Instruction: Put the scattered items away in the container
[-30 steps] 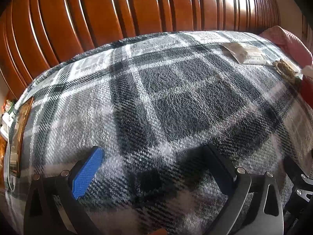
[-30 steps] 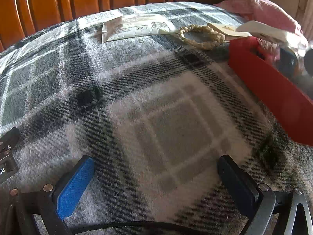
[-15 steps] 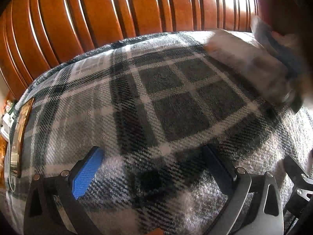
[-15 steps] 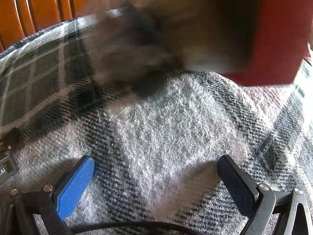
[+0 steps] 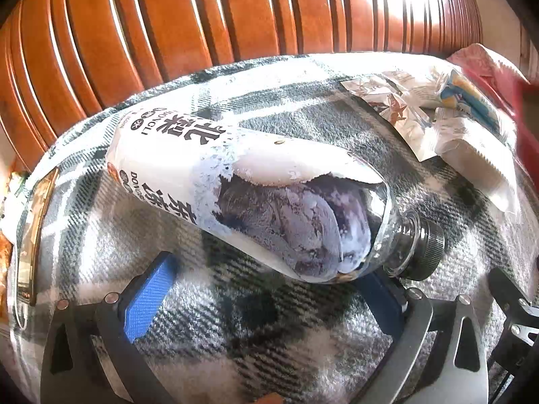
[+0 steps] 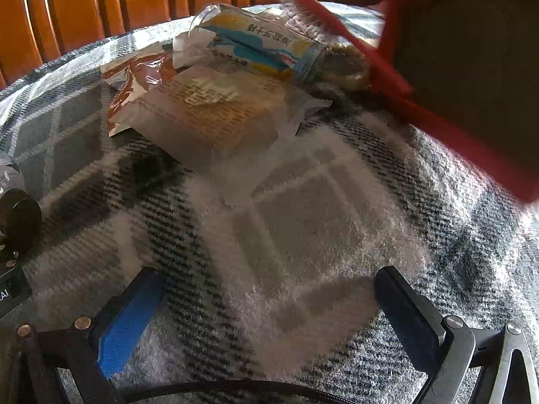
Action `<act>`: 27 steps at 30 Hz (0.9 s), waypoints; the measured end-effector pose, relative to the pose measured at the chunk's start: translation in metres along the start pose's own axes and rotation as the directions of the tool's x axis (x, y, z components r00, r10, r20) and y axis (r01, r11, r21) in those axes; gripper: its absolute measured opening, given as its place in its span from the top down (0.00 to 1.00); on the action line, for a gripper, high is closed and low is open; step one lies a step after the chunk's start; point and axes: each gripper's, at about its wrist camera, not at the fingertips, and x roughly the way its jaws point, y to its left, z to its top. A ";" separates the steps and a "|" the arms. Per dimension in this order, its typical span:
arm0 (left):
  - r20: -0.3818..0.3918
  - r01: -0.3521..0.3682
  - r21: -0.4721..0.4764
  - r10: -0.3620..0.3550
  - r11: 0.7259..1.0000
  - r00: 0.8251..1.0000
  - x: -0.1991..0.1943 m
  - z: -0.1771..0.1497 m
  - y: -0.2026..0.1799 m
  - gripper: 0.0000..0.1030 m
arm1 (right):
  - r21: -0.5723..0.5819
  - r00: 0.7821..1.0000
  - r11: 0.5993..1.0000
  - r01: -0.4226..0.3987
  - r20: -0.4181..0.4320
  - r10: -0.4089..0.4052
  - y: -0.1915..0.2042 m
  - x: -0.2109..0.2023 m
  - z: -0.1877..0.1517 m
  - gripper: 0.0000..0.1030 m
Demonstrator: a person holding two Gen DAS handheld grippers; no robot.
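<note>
A plastic bottle (image 5: 235, 181) with a white printed label and black cap lies on its side on the plaid blanket (image 5: 269, 330). It rests just ahead of my open left gripper (image 5: 266, 299), cap end over the right finger. Several packets (image 5: 434, 118) sit in a heap at the back right. In the right wrist view the heap holds a translucent orange packet (image 6: 209, 114), a brown wrapper (image 6: 134, 77), a blue-and-yellow clear tube (image 6: 256, 43) and a woven ring (image 6: 343, 67). The red container (image 6: 471, 144) is tilted and blurred at the upper right. My right gripper (image 6: 269, 316) stands open over bare blanket.
A slatted wooden headboard (image 5: 235, 17) rises behind the blanket. A flat framed object (image 5: 33, 235) lies at the blanket's left edge. Pink cloth (image 5: 481, 64) shows at the far right. The bottle's cap (image 6: 17, 219) and part of the left gripper appear at the right view's left edge.
The red container swung up and tipped, and its contents spilled onto the blanket. The bottle now lies before the left gripper, the packets ahead of the right one. Both grippers stayed put and open.
</note>
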 end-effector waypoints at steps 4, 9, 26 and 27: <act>0.001 -0.008 0.005 0.008 1.000 1.000 -0.001 0.000 -0.001 0.00 | 0.000 1.000 1.000 -0.001 -0.001 0.001 0.000 0.000 0.000 0.00; 0.002 -0.009 0.006 0.009 1.000 1.000 -0.004 -0.002 -0.002 0.00 | -0.001 1.000 1.000 0.000 -0.001 0.000 0.000 0.000 0.000 0.00; 0.004 -0.013 0.009 0.013 1.000 1.000 -0.004 -0.001 -0.004 0.00 | -0.001 1.000 1.000 -0.001 0.000 0.001 0.000 0.001 -0.001 0.00; 0.004 -0.014 0.009 0.014 1.000 1.000 -0.004 -0.001 -0.004 0.00 | -0.001 1.000 1.000 -0.001 0.000 0.001 -0.001 0.001 -0.001 0.00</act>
